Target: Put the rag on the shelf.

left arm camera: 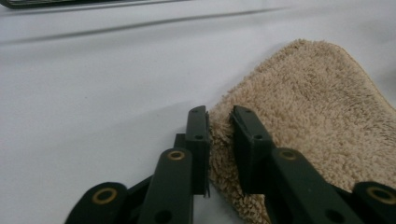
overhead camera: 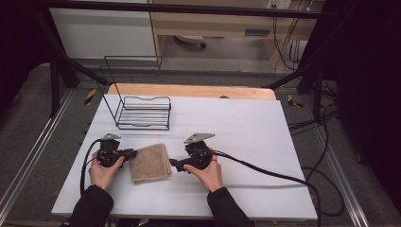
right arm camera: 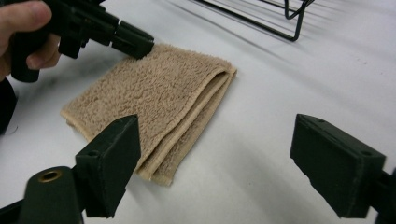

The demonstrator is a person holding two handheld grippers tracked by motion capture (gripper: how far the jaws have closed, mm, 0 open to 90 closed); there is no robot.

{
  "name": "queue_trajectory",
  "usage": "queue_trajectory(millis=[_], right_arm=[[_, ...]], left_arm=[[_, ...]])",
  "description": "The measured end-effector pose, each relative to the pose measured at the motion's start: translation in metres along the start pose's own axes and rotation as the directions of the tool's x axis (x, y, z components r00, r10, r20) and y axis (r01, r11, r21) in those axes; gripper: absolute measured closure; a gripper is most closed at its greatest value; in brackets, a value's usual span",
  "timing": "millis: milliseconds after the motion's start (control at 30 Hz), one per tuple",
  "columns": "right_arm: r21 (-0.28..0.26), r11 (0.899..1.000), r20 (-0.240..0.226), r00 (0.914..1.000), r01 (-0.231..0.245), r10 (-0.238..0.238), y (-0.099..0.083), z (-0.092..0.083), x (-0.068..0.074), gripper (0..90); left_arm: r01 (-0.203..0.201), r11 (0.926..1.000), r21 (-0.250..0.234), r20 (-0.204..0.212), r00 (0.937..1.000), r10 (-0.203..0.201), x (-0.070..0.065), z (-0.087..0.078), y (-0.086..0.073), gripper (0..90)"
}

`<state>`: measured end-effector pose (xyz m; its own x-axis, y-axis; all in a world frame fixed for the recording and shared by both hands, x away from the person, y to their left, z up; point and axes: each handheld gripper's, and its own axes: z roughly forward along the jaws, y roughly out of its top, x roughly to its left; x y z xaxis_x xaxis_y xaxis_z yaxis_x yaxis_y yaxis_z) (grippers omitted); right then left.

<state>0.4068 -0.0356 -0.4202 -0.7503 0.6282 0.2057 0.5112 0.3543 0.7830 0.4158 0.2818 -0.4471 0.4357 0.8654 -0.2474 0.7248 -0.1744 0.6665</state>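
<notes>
Right tongs (right arm camera: 215,172): wide open, empty | left tongs (left arm camera: 219,140): pinching folded towel (right arm camera: 154,102) edge | white table (overhead camera: 246,127)

Grey carpet floor (overhead camera: 28,127) is surrounding the white table (overhead camera: 236,127); wooden furniture (overhead camera: 213,21) is standing behind, cables (overhead camera: 326,142) trailing right

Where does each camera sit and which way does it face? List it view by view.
High view: above the person's side, looking forward and down at the table; both hands, left gripper, right gripper, the towel and a wire rack show.
Left gripper view: rides the left gripper, facing along its jaws, which pinch the towel's edge.
Right gripper view: rides the right gripper, jaws wide apart, facing the towel.
Shared: the towel shows in all three.
</notes>
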Motion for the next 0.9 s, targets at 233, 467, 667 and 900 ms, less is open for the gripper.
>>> queue_trajectory(millis=[233,467,667,900], right_arm=[[-0.005,1.0,0.033,0.9994,0.01,-0.01,0.012,0.005,-0.008,7.6],[0.004,0.999,0.035,0.9988,0.034,-0.034,0.028,0.022,-0.009,5.5],[0.035,0.999,0.042,0.9988,0.022,-0.024,0.034,0.043,-0.006,5.4],[0.05,0.998,0.054,0.9979,0.034,-0.036,0.039,0.069,-0.004,20.6]], left_arm=[[-0.026,0.9997,-0.001,-0.009,0.9996,0.026,-0.002,0.001,-0.001,80.0],[-0.06,0.9982,-0.006,-0.013,0.9981,0.06,-0.003,0.002,-0.002,79.8],[-0.071,0.9975,-0.007,-0.018,0.9973,0.071,-0.004,0.002,-0.002,79.7],[-0.077,0.997,-0.01,-0.019,0.9969,0.077,-0.004,0.002,-0.002,79.7]])
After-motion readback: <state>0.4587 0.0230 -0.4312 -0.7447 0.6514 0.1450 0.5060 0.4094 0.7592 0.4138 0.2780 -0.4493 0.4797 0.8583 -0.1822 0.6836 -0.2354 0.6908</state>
